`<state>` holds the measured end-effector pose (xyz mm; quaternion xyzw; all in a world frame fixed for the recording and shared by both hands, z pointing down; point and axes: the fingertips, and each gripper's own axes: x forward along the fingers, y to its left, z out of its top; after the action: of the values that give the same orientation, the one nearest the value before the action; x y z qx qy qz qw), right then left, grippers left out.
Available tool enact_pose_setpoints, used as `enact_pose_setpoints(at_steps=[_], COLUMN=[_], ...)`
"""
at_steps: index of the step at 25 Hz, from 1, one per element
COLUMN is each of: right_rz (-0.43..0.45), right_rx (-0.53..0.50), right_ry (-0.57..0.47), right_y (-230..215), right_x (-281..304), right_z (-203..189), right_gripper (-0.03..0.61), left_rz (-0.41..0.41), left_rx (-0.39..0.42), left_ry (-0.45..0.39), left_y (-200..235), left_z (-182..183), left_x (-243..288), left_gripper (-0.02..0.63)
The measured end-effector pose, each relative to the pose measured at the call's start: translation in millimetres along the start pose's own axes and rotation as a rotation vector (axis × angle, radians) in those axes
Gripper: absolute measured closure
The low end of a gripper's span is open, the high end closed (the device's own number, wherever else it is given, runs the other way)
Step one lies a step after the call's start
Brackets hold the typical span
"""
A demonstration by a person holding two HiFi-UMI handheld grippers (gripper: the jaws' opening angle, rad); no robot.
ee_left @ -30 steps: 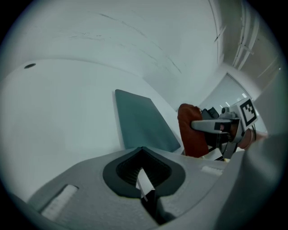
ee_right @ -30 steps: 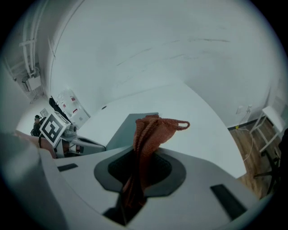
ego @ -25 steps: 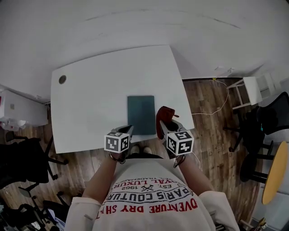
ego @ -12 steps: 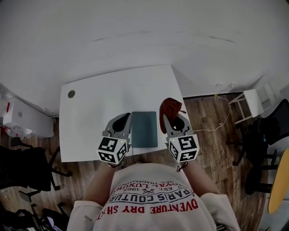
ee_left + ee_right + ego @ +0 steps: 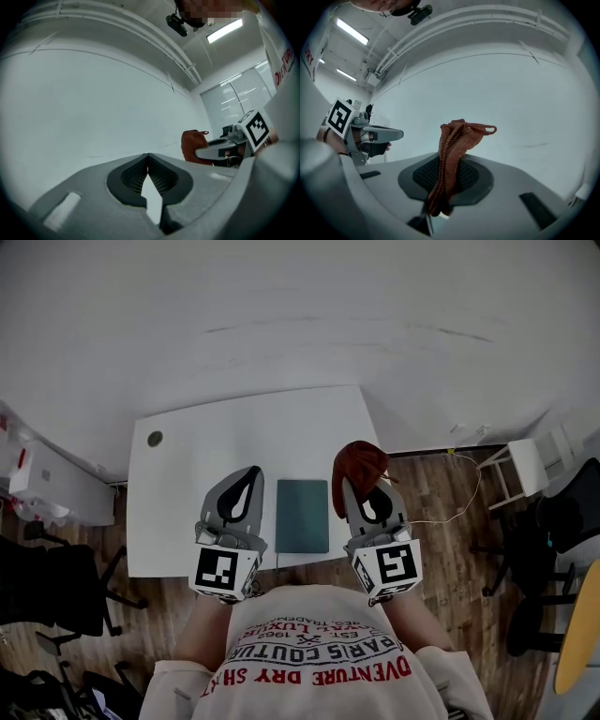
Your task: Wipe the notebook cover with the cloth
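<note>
We hold both grippers up over the near side of the white table (image 5: 202, 451), their cameras looking at the pale wall (image 5: 300, 324) rather than at the tabletop.

The left gripper (image 5: 249, 474) is clenched on nothing. In its own view the two fingertips meet at a point, with only a narrow slit of light below them.

The right gripper (image 5: 347, 488) grips the rust-red cloth (image 5: 360, 463). The knitted fabric is pinched between the ribbed pads and stands up above the tips in a bunch, with a small loop at its top. A short end hangs out below the pads.

The dark teal notebook (image 5: 302, 515) lies flat and closed between our two grippers, touching neither. Its long sides run roughly parallel to the table's side edges. Its near edge lies just inside the table's front edge, and its whole cover shows.

From the head view the cloth hangs close to the table's right edge.

Beyond the notebook the tabletop is open all the way to the far edge. To the left it is open as far as the round grommet (image 5: 155, 439) in the far left corner.

Off the table there is wooden floor (image 5: 441, 521) on the right, with a thin cable (image 5: 466, 491) trailing across it. A dark chair (image 5: 47, 582) stands to the left.
</note>
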<state>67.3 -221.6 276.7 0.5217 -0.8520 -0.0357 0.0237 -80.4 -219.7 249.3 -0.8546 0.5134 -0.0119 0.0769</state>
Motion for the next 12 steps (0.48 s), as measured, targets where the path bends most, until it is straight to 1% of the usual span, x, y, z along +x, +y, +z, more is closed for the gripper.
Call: enact_pose_setpoints(at_steps=[5,12], right_rz=[0.007,0.013], right_rx=[-0.009,-0.014], right_ry=[0.0,0.051], right_y=[2,1], right_x=[-2,0], right_z=[-2,-16], right_gripper=[0.505,0.512], left_rz=[-0.012,-0.031], left_rx=[0.051,0.017], left_ry=[0.057,0.063], left_y=[-5,-11], left_z=[-8,-12], left_x=[0,0], left_gripper=[0.604,0.604])
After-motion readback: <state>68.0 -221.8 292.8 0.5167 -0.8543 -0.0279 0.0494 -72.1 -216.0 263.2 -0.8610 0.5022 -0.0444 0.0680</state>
